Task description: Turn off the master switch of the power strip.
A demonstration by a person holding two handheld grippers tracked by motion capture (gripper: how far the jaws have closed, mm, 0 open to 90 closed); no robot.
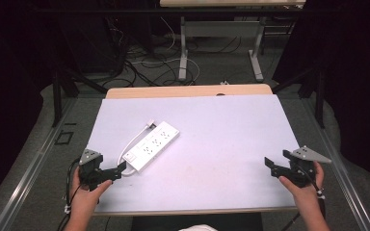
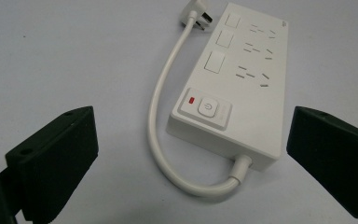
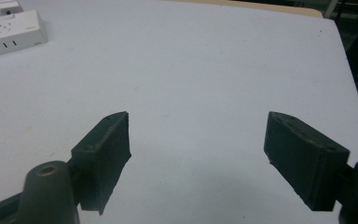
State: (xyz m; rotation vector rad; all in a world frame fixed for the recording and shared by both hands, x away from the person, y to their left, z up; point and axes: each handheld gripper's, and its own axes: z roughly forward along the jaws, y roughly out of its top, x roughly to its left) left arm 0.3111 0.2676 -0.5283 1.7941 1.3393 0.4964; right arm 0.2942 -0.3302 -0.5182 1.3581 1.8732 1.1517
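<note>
The high view looks down over the table [image 1: 231,144]; both gripper views sit low, sharing the power strip [image 2: 242,79].

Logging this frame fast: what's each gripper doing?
Left gripper: open, holding nothing, near the power strip.
Right gripper: open, holding nothing.

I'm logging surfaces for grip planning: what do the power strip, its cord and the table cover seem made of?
Power strip: hard white plastic, smooth with a slight sheen and crisp moulded edges. Cord: white flexible sheath, likely rubbery plastic, since it bends in a smooth loop. Table cover: pale matte sheet, faintly smudged; paper, vinyl or laminate, I can't tell which.
</note>
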